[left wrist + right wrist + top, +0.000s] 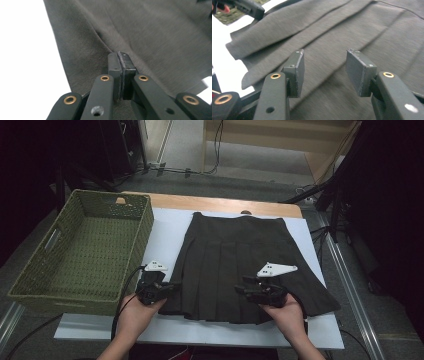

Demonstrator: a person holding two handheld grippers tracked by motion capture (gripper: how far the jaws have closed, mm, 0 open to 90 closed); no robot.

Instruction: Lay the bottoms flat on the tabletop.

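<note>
Dark pleated skirt [240,265] lay flat on the white sheet [165,227] covering the table, waistband toward the far edge, hem toward the near edge where the person stood. Hem fanned out wider than the waist; its right corner reached close to the sheet's right edge.

Left gripper [172,287] sat at the skirt's left hem corner, near the sheet's near-left area, pointing right toward the cloth. In the left gripper view its jaws were fully together, pads [117,66] pressed flat against each other, with the skirt [140,37] right at their tips. A crease in the cloth ran up to the pads, so it looked pinched on the skirt's edge; how much fabric was actually caught between the pads I couldn't tell.

Right gripper [240,291] was over the lower middle of the skirt, near the hem, pointing left. In the right gripper view its jaws stood partly apart, about mid-width, nothing between the pads [298,68]; the pleated skirt [332,32] lay beneath and beyond them. Whether the tips touched the cloth was unclear. The left gripper [249,8] showed at that view's top left, at the skirt's corner.

Green woven basket [82,252] sat at the table's left edge, just beside the sheet, apart from the skirt.
</note>
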